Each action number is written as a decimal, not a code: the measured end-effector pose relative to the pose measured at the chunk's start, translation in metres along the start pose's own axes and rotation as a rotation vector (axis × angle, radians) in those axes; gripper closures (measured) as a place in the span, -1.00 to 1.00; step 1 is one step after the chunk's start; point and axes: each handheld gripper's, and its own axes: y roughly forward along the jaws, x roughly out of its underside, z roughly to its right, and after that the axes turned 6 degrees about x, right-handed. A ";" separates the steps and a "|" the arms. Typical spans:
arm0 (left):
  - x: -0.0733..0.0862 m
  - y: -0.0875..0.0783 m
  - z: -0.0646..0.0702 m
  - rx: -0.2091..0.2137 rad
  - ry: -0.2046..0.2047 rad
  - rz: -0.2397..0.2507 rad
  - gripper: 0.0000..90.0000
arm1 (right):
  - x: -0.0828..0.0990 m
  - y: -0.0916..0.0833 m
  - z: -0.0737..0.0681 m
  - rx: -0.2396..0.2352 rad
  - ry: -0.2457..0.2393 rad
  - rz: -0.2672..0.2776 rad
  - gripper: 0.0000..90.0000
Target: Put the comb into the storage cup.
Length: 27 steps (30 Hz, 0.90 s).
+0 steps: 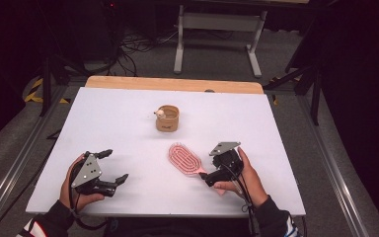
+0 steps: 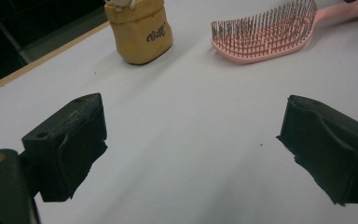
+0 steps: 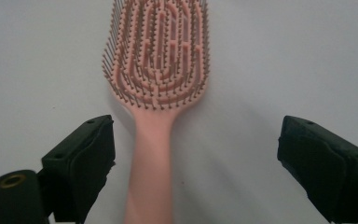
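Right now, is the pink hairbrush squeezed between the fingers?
No, the right gripper stands open, and its fingers sit apart from the pink hairbrush handle on both sides.

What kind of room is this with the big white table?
Probably a lab or workshop for recording hand tasks. A white table stands on a grey floor with tangled cables behind, plus a metal-legged bench. On it lie only a pink hairbrush and a small tan pouch.

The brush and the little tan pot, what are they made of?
Brush: looks like pink plastic, smooth and moulded in one piece, with thin stiff bristles, possibly plastic too. Pot: seems soft, maybe fabric or rubbery; its sides bulge and look matte. Hard to say for sure.
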 end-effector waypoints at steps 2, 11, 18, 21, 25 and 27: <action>0.000 0.000 0.000 0.003 0.000 0.000 -0.82 | -0.003 0.005 -0.002 -0.005 -0.008 -0.015 -0.74; 0.000 0.000 0.001 0.006 0.007 -0.009 -0.82 | -0.008 0.025 -0.007 -0.003 -0.026 -0.136 -0.62; 0.000 0.002 0.003 0.011 0.017 -0.015 -0.82 | -0.007 0.032 -0.004 -0.024 -0.002 -0.155 -0.41; -0.001 0.001 0.002 0.010 0.017 -0.014 -0.82 | -0.006 0.030 -0.004 -0.036 -0.004 -0.130 -0.22; -0.001 0.001 0.002 0.010 0.019 -0.014 -0.82 | -0.004 0.028 -0.008 -0.042 -0.018 -0.113 0.04; -0.001 0.001 0.002 0.014 0.018 -0.014 -0.82 | -0.004 0.026 -0.010 -0.056 -0.040 -0.108 0.20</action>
